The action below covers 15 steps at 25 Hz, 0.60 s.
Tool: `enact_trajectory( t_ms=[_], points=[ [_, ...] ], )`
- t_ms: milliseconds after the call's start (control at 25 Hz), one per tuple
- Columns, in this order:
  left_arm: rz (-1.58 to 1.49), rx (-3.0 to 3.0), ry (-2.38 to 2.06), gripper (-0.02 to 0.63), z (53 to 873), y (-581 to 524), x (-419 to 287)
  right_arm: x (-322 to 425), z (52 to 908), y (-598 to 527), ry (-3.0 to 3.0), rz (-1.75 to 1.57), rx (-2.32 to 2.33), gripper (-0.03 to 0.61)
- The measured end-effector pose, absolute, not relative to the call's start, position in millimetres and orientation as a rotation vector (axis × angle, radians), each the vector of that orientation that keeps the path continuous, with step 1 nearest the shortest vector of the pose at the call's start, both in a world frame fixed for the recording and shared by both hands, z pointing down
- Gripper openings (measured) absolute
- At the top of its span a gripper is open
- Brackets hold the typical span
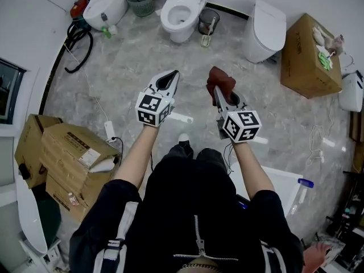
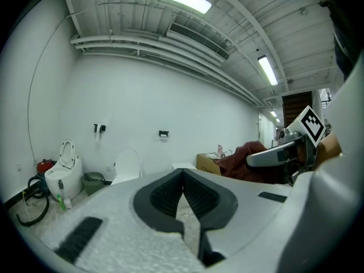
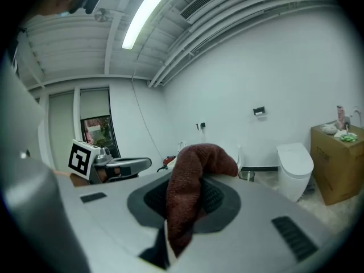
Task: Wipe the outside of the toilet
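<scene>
we were only at the approach: our right hand-held gripper [image 1: 220,95] clamped the red cloth [image 1: 220,81], the left hand-held gripper [image 1: 170,78] was closed on nothing. the open toilet [image 1: 181,13] stood well apart at 12 o'clock; next, we judged, the cloth must reach its outer wall.

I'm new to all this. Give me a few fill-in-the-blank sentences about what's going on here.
The right gripper pinches a dark red ____ in its jaws.
The left gripper has its jaws shut on ____.
The toilet beside the cardboard box has its lid ____.
Missing words: cloth; nothing; closed.
</scene>
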State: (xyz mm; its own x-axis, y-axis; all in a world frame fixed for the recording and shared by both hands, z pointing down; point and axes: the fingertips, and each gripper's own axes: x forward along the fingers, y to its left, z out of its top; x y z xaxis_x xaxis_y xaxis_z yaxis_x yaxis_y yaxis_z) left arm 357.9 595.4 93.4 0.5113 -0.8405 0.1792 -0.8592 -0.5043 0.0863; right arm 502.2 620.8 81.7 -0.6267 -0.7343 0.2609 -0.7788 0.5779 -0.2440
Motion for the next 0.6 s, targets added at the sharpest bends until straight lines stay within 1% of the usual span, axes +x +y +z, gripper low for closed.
enact_trajectory(
  t_ms=[600],
  points=[
    [0.163, 2.527, -1.511, 0.002, 107.2, 444.7, 317.1, 467.5, 100.4, 462.0, -2.684, 0.539, 1.243, 0.057]
  ],
)
